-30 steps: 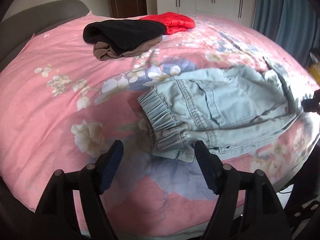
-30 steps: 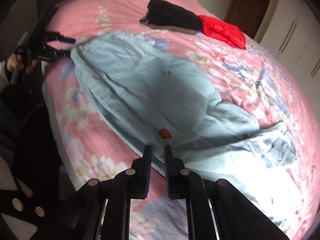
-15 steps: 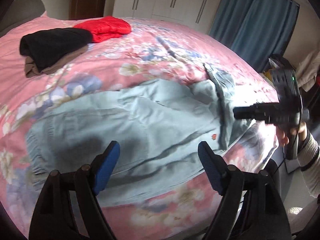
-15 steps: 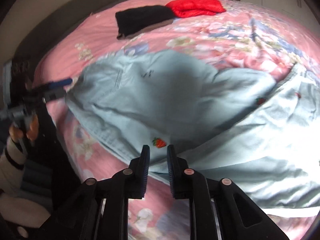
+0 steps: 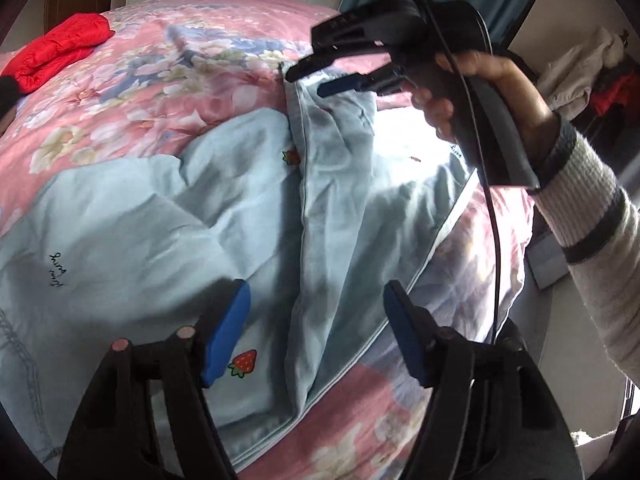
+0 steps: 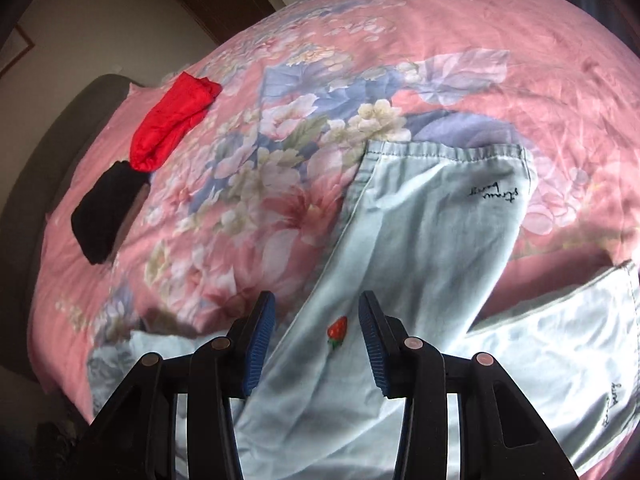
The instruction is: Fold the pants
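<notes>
Light blue pants (image 5: 168, 216) with small strawberry patches lie spread on the pink floral bed. My left gripper (image 5: 316, 332) is open, hovering over the folded leg fabric near the bed's near edge. In the left wrist view my right gripper (image 5: 308, 82) is held in a hand above the far leg end, jaws apart. In the right wrist view the right gripper (image 6: 316, 340) is open over one pant leg (image 6: 420, 264), a strawberry patch (image 6: 337, 330) between its fingers. The two leg ends lie apart, one cuff (image 6: 448, 152) far, the other (image 6: 600, 320) at right.
A red garment (image 6: 172, 120) and a black folded garment (image 6: 108, 216) lie far up the bed (image 6: 400, 40); the red one shows also in the left wrist view (image 5: 56, 52). The bed's edge runs at lower right (image 5: 460, 280). Curtains and wardrobes stand behind.
My right gripper has opened and swung toward the pant leg ends. My left gripper has moved along the pants from the waistband toward the legs, closer to the right gripper.
</notes>
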{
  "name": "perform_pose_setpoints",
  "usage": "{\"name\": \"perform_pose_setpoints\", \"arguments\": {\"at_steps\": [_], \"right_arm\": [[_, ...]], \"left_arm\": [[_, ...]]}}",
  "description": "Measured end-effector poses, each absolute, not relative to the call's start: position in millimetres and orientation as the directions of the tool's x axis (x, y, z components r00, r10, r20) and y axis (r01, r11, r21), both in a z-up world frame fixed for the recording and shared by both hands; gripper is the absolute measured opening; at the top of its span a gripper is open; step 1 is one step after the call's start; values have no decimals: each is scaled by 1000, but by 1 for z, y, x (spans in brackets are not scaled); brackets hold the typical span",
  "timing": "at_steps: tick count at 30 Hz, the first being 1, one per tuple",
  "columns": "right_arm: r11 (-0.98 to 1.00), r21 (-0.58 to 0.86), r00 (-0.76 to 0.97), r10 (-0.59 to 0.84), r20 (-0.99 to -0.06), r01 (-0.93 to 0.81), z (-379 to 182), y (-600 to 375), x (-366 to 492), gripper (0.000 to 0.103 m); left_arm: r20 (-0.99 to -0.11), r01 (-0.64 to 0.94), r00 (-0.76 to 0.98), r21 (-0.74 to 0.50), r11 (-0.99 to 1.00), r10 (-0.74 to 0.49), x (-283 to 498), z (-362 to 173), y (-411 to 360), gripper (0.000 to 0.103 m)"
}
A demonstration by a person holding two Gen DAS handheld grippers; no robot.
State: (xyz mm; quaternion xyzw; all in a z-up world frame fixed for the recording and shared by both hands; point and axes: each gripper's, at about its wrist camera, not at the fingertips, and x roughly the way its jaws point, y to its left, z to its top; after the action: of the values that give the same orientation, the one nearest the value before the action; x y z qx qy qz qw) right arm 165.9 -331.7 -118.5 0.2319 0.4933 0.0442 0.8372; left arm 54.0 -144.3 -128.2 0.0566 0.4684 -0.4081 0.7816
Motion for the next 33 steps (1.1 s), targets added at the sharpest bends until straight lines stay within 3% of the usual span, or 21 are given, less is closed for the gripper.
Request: {"name": "perform_pose_setpoints", "arguments": {"at_steps": [2, 6, 7, 9, 11, 14, 20, 25, 28, 31, 33], "right_arm": [[898, 404, 486, 279, -828, 173, -126, -328, 182, 43], [938, 253, 411, 139, -901, 237, -148, -319, 203, 43], [947, 219, 405, 109, -908, 235, -151, -316, 204, 38], [956, 182, 435, 66, -898, 231, -151, -316, 200, 10], [944, 228, 473, 92, -876, 237, -148, -326, 187, 3], [904, 342, 581, 139, -802, 257, -125, -354, 148, 3], [748, 615, 805, 193, -561, 249, -78, -423, 20, 3], [643, 687, 795, 193, -574, 340, -127, -449, -43, 3], [503, 750, 777, 219, -590, 428, -178, -460, -58, 14], [381, 851, 850, 239, -469, 362, -191, -475, -76, 20], [370, 865, 870, 228, -438, 339, -187, -483, -78, 36]], "left_arm": [[-795, 692, 206, -293, 659, -570, 54, -138, -150, 40], [-801, 697, 229, -262, 668, -553, 52, -142, -150, 27], [-802, 693, 223, -269, 669, -554, 54, -143, -149, 24], [-802, 686, 220, -278, 672, -555, 57, -144, -146, 20], [-802, 682, 221, -279, 676, -555, 57, -144, -144, 18], [-801, 695, 225, -267, 668, -555, 54, -141, -145, 11], [-777, 766, 266, -189, 614, -571, 36, -116, -151, 9], [-827, 772, 259, -133, 621, -500, 40, -127, -160, 10], [-852, 766, 260, -104, 634, -454, 40, -138, -162, 11], [-855, 757, 254, -115, 643, -452, 43, -140, -160, 12], [-857, 752, 259, -110, 650, -445, 44, -138, -161, 12]]}}
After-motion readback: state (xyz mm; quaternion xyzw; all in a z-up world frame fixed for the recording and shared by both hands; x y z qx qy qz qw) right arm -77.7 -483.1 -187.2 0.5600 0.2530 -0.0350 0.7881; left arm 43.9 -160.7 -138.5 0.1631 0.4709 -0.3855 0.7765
